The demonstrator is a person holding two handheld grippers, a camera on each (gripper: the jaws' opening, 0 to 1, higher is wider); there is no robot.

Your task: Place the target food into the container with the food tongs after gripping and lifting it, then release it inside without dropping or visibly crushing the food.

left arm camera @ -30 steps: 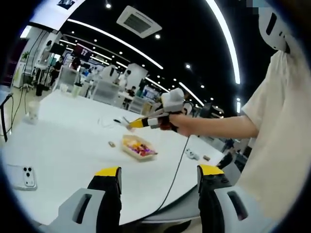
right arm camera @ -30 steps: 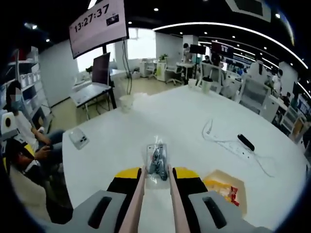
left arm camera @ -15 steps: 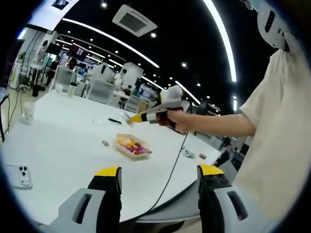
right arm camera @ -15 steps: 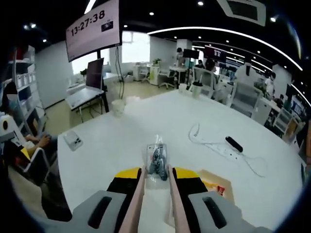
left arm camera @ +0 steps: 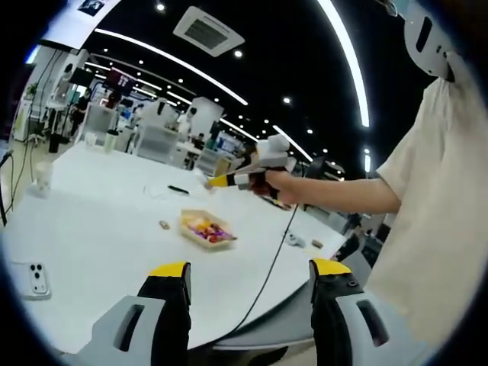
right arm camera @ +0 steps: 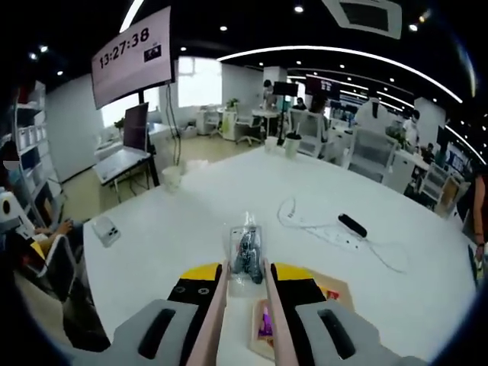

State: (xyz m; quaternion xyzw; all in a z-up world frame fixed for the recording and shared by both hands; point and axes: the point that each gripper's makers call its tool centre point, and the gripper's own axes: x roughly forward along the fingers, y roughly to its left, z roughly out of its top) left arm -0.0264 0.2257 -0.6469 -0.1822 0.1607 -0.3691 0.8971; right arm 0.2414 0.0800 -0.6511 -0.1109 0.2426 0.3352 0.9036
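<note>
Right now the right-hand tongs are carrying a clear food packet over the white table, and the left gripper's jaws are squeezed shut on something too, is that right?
Not quite. In the left gripper view the left gripper stands open and empty. The tongs do hold the clear packet above the white table.

Wrapped snack (right arm camera: 245,255) in tongs (right arm camera: 242,305), above tray (right arm camera: 335,293).
</note>
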